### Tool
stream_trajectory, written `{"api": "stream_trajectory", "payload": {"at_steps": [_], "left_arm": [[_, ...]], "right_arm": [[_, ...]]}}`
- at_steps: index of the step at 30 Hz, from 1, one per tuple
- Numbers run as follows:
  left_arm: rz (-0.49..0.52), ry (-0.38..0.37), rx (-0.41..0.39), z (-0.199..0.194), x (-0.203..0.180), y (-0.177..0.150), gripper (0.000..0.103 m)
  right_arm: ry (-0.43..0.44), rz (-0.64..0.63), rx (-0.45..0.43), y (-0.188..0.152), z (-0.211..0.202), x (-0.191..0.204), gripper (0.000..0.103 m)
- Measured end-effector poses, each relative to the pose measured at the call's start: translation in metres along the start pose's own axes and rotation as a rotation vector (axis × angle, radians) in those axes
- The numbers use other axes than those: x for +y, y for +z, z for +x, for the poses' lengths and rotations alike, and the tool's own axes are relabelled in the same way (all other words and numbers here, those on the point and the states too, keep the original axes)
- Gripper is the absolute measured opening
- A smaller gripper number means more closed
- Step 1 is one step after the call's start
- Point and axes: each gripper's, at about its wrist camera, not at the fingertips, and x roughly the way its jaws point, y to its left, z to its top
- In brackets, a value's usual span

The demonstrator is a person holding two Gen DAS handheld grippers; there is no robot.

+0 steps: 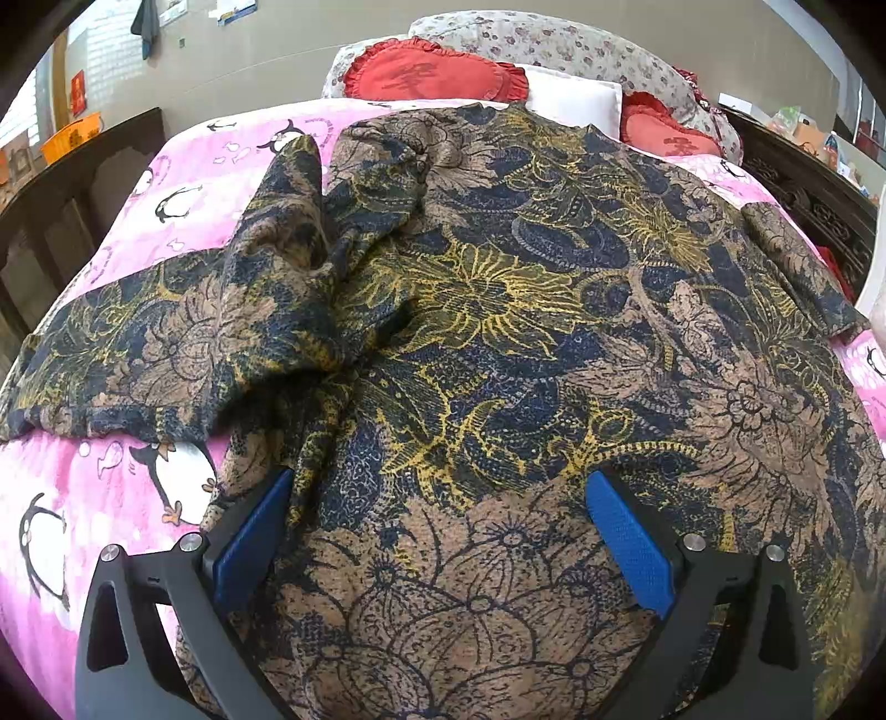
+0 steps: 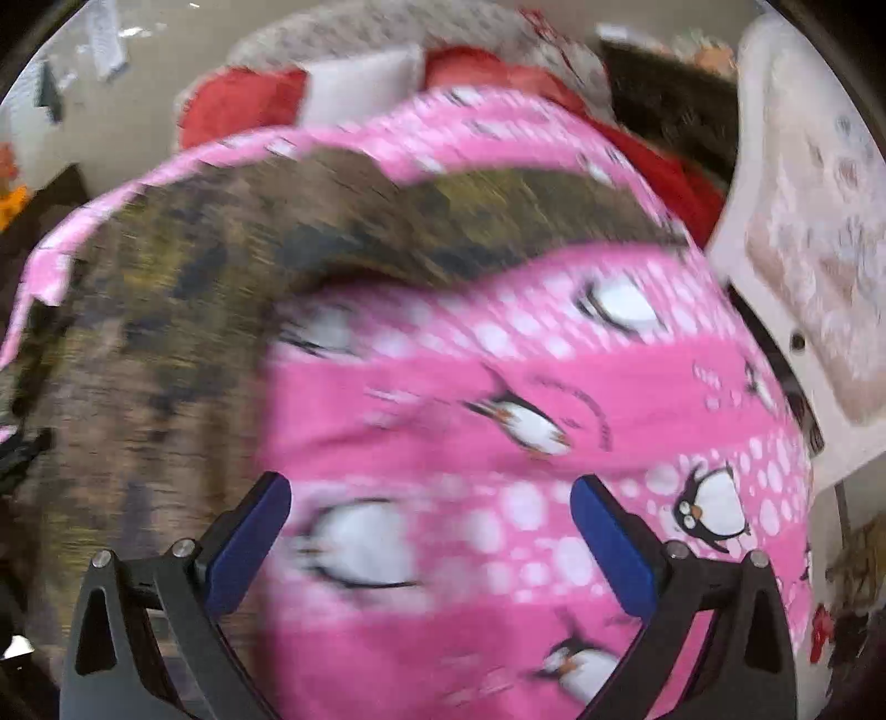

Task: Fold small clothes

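Observation:
A brown, navy and yellow floral garment (image 1: 498,310) lies spread over a pink penguin-print bed cover (image 1: 83,498). Its left sleeve (image 1: 166,354) stretches out to the left and is rumpled near the shoulder. My left gripper (image 1: 437,493) is open and empty, with its blue pads just above the garment's near hem. In the blurred right wrist view the garment (image 2: 166,332) lies to the left. My right gripper (image 2: 429,498) is open and empty over the bare pink cover (image 2: 498,443) beside the garment's right edge.
Red heart-shaped cushions (image 1: 432,75), a white pillow (image 1: 576,99) and a floral bolster (image 1: 554,44) lie at the head of the bed. Dark carved wooden bed rails (image 1: 803,183) run along both sides. A white chair (image 2: 803,249) stands to the right.

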Motion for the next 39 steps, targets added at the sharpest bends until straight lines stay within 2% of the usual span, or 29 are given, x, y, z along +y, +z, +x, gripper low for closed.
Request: {"api": "stream_trajectory", "payload": {"at_steps": [3, 5, 7, 10, 13, 15, 39], "left_arm": [[-0.001, -0.001, -0.001, 0.0, 0.0, 0.0, 0.088], [-0.005, -0.006, -0.004, -0.001, 0.001, 0.0, 0.088], [-0.008, -0.012, -0.007, -0.002, 0.002, 0.0, 0.088], [-0.009, -0.013, -0.007, -0.003, 0.003, -0.001, 0.088], [-0.006, -0.009, -0.007, -0.002, 0.004, -0.001, 0.088], [-0.005, -0.006, -0.007, -0.003, 0.003, -0.001, 0.088], [0.007, 0.01, -0.005, 0.002, 0.0, 0.001, 0.089]], "right_arm": [[0.074, -0.038, -0.053, 0.012, -0.019, 0.055, 0.103], [0.118, -0.075, -0.07, 0.02, -0.013, 0.097, 0.103], [0.112, -0.096, -0.068, 0.023, 0.007, 0.131, 0.103], [0.084, -0.084, -0.028, 0.025, 0.05, 0.157, 0.103], [0.034, -0.112, 0.034, 0.014, 0.091, 0.159, 0.103], [0.008, -0.155, -0.042, 0.003, 0.088, 0.164, 0.103], [-0.02, -0.151, -0.044, 0.0, 0.084, 0.167, 0.103]]}}
